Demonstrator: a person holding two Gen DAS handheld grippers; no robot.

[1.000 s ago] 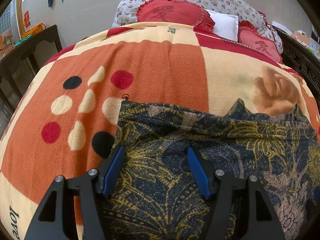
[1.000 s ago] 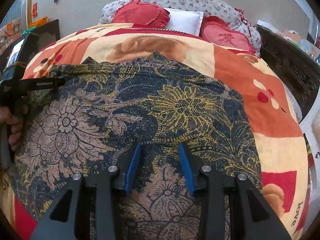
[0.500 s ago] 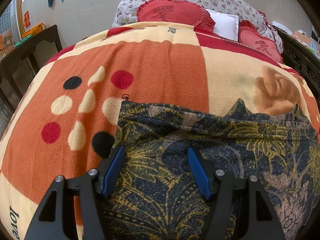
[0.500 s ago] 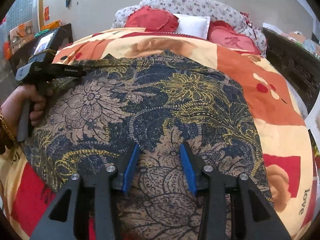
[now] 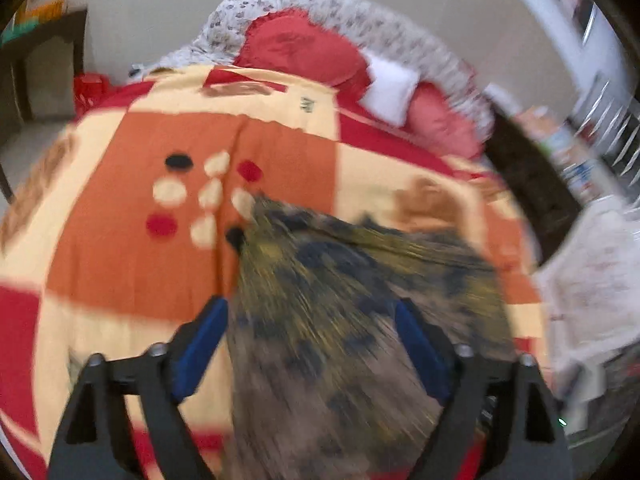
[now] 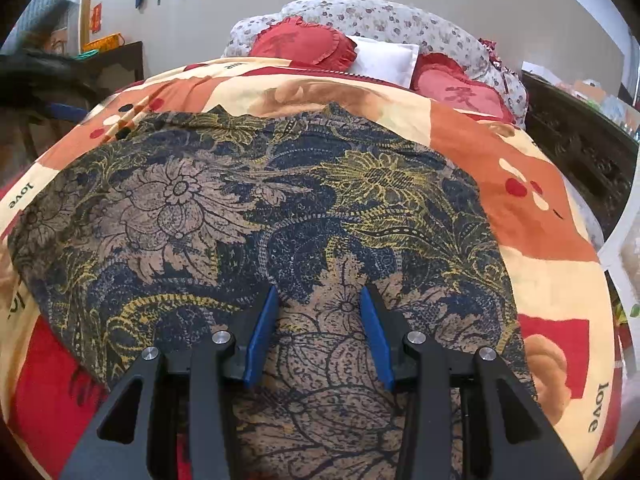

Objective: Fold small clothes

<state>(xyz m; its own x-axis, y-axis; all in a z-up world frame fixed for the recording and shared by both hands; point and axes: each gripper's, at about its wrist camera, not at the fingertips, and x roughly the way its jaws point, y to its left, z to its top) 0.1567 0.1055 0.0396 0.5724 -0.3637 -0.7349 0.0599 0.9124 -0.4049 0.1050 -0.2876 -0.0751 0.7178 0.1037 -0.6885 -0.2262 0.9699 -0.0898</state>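
A dark blue and tan flower-print garment [image 6: 280, 200] lies spread flat on the bed blanket [image 6: 500, 152]. My right gripper [image 6: 320, 292] hovers low over its near middle, jaws partly apart, and the cloth lies flat beneath them, not pinched. The left wrist view is blurred by motion. There my left gripper [image 5: 311, 306] is raised above the garment's [image 5: 340, 300] left part, its jaws opening wide with nothing pressed between them. In the right wrist view the left gripper [image 6: 60, 96] is a dark blur off the garment's far left corner.
Red heart cushions [image 6: 304, 42] and a white pillow [image 6: 384, 58] sit at the head of the bed. A dark carved bed frame [image 6: 580, 152] runs along the right side. A dark wooden cabinet [image 6: 116, 60] stands at the left by the wall.
My left gripper has lifted up and back from the garment's left part and its jaws have widened. The right gripper has stayed almost still over the cloth.
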